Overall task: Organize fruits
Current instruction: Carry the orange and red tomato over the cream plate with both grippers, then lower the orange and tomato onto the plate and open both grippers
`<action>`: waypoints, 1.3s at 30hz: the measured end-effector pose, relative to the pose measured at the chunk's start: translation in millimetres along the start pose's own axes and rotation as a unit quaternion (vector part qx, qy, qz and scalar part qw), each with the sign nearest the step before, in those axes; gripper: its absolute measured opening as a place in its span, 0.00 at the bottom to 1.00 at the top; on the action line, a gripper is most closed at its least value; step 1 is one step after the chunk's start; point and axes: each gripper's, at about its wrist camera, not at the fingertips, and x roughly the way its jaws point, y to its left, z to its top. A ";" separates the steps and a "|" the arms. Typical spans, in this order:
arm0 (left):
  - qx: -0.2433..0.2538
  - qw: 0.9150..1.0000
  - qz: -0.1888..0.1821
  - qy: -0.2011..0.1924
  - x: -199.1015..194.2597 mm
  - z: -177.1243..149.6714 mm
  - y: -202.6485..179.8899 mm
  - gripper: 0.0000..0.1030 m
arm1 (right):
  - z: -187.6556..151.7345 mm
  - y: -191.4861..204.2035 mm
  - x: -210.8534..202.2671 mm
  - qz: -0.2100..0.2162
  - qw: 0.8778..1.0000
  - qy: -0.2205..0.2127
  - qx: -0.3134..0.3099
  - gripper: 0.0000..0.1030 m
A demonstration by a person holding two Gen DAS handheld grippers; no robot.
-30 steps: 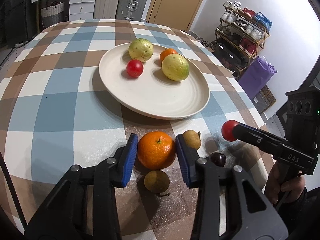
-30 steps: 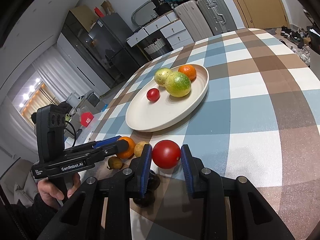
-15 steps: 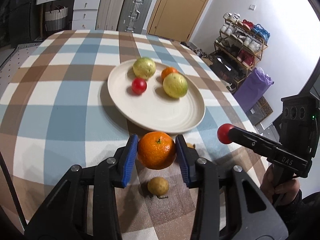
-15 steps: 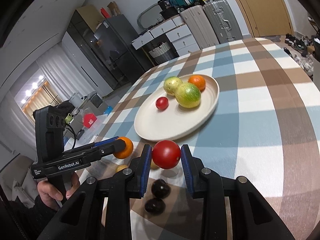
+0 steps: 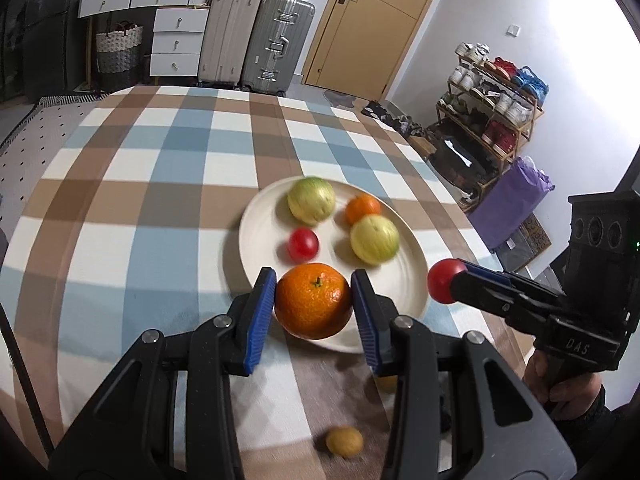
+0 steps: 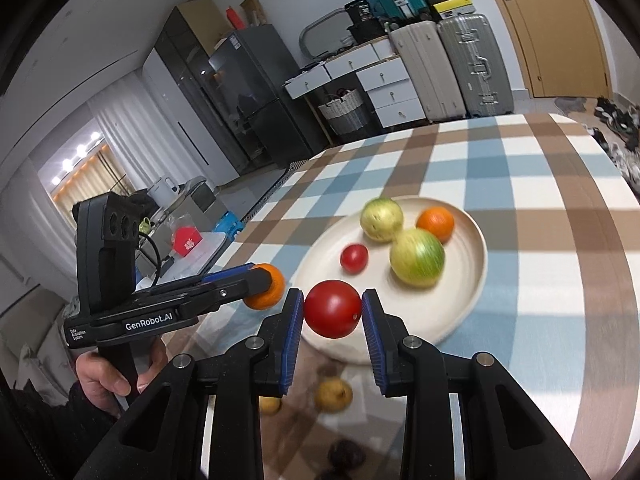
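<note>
Where the room's yellow door [image 5: 370, 20], two upright suitcases [image 5: 256, 38], white drawers [image 5: 176, 36] and a shoe rack [image 5: 492, 96] ring it, a worktop [image 5: 120, 184] under blue, brown and white check carries one cream plate [image 5: 260, 240]. On the plate lie four fruits: two yellow-green ones [image 5: 311, 201], one small orange [image 5: 362, 208] and one small tomato [image 5: 303, 244], while two small brownish fruits [image 6: 333, 395] and two dark ones [image 6: 346, 456] sit on the cloth nearer the cameras. The left tool [image 5: 314, 306] is clamped on a big orange [image 5: 313, 306] above the plate's near rim, and the right tool [image 6: 332, 309] pinches a red tomato [image 6: 332, 309] beside it.
</note>
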 end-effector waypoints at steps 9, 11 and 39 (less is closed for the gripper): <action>-0.001 1.000 0.007 0.009 39.1 41.8 15.8 0.35 | 34.0 -5.4 37.6 -0.001 1.000 0.014 -0.006 0.29; 0.002 1.000 0.005 0.012 48.0 48.4 16.1 0.35 | 37.7 -6.2 44.6 -0.005 1.000 0.018 -0.009 0.29; 0.005 0.999 0.014 0.040 107.5 63.3 27.7 0.35 | 50.3 -24.6 94.2 -0.042 0.998 0.052 -0.004 0.29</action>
